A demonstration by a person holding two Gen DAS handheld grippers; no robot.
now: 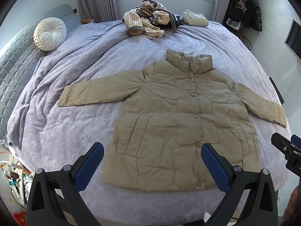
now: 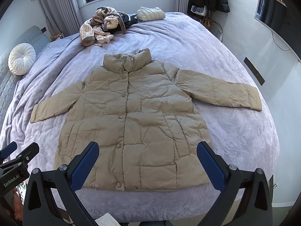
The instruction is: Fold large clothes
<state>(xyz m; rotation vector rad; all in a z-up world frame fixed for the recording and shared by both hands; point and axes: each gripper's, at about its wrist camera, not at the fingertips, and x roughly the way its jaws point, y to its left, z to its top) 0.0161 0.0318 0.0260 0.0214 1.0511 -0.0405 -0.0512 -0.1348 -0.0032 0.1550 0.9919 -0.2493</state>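
Observation:
A beige quilted puffer jacket (image 1: 169, 113) (image 2: 135, 116) lies flat and buttoned, front up, on the lilac bed cover, sleeves spread to both sides and collar toward the window. My left gripper (image 1: 152, 150) hovers open above the hem's left half, its blue pads wide apart and empty. My right gripper (image 2: 147, 149) also stands open over the hem's right half, holding nothing. The right gripper (image 1: 286, 150) shows at the right edge of the left wrist view. The left gripper (image 2: 17, 160) shows at the left edge of the right wrist view.
The bed cover (image 1: 75, 113) (image 2: 235, 128) is rumpled on the left. A heap of striped clothes (image 1: 148, 20) (image 2: 101, 28) and a folded pale jacket (image 1: 195, 17) (image 2: 150, 14) lie at the far edge. A round white cushion (image 1: 49, 33) (image 2: 21, 59) rests against the headboard.

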